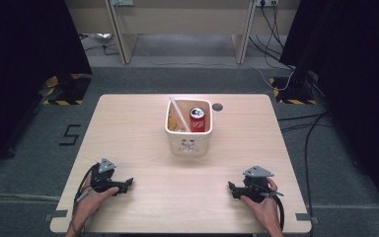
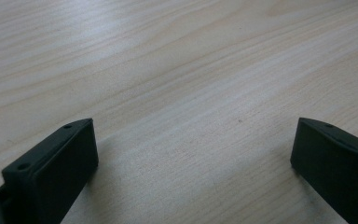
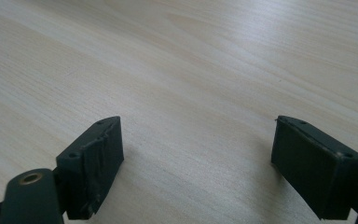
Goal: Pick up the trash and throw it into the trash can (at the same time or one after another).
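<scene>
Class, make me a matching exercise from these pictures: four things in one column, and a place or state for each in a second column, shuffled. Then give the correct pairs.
Things
1. red can
2. white straw
3. left gripper
4. bin

Places or states
A. leaning in the bin's left half
B. near the table's middle, toward the far edge
C. upright in the bin's right half
D. on the table near the front, jaws apart

Pairs: 1-C, 2-A, 3-D, 4-B

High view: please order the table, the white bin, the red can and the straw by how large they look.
1. table
2. white bin
3. red can and straw: partly hidden inside bin, unsure.
</scene>
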Tool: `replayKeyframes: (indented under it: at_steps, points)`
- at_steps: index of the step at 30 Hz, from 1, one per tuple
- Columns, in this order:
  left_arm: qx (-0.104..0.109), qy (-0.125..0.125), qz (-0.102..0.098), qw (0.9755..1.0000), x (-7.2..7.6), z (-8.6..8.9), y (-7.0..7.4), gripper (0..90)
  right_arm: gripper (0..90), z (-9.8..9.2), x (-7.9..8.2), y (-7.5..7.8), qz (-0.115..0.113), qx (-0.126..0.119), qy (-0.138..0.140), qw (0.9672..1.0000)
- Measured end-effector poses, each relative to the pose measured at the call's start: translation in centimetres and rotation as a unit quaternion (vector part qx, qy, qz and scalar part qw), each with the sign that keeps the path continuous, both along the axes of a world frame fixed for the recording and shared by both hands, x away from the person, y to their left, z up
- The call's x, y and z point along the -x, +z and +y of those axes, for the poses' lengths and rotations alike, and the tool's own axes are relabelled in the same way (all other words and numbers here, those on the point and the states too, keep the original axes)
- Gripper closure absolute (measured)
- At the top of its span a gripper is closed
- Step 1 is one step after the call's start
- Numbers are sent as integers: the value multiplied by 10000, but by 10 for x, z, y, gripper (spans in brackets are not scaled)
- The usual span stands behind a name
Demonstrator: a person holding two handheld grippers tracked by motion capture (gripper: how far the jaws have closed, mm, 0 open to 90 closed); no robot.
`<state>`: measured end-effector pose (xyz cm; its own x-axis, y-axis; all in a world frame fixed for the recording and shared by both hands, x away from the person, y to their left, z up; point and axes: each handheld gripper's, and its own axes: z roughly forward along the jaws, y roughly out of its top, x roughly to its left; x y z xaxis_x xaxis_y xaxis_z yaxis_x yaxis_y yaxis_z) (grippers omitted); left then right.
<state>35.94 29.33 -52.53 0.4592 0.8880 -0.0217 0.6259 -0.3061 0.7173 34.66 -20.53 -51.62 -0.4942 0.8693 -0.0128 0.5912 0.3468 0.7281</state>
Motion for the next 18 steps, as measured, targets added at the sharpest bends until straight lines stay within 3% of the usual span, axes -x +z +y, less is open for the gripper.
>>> replayKeyframes:
  at_steps: [18]
  points:
    - [-1,-2,-1,10000,0,0,0,0,139,0,1,-1,59,0,-16,10000]
